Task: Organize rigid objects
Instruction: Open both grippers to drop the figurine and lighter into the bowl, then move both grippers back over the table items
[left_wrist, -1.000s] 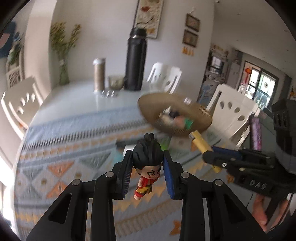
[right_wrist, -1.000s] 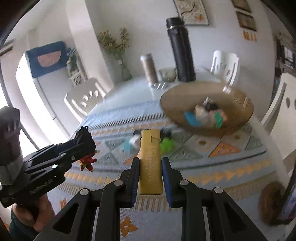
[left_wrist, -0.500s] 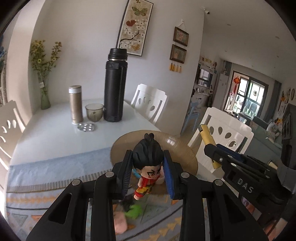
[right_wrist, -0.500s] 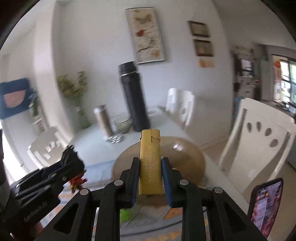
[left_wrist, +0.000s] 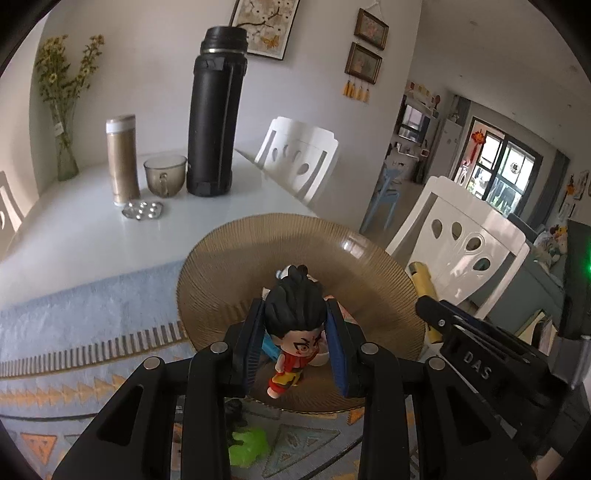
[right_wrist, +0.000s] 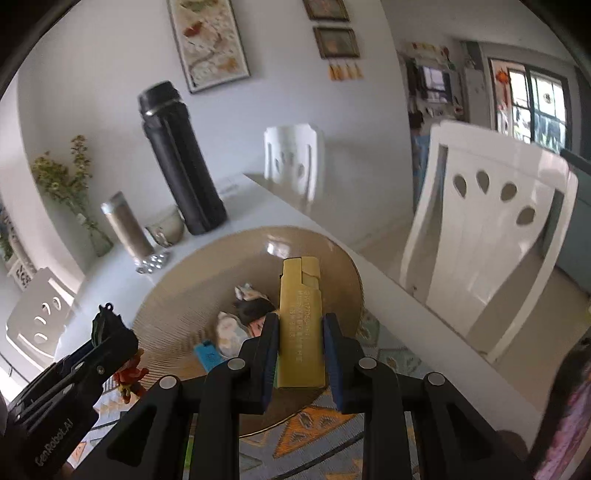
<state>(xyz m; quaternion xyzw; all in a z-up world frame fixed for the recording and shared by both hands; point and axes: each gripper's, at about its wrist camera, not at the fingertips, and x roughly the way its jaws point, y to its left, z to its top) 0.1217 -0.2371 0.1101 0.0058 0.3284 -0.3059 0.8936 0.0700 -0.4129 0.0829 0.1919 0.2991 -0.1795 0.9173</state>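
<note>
Your left gripper (left_wrist: 295, 343) is clamped on the toy figure (left_wrist: 293, 332) by its head, body dangling free over the near part of the woven basket (left_wrist: 221, 266), likely for a clean drop. Your right gripper (right_wrist: 300, 354) pinches the yellow lighter (right_wrist: 300, 325) upright above the same basket. Inside: a blue piece (right_wrist: 207, 355) and small figurines (right_wrist: 236, 325). A green toy (left_wrist: 247, 446) lies on the surface.

A glossy, finely ribbed amber bowl (left_wrist: 258, 251) sits on a woven cloth mat (left_wrist: 74, 332) with a matt, patterned weave. The white desk (left_wrist: 74, 221) beyond is smooth and shiny. A tall black flask (left_wrist: 214, 122) looks matt. The left tool (left_wrist: 295, 343) is matt black plastic with blue pads, gripping a smooth, painted plastic figurine (left_wrist: 295, 332). The right tool (right_wrist: 300, 354) holds a matt yellow lighter (right_wrist: 300, 325).
</note>
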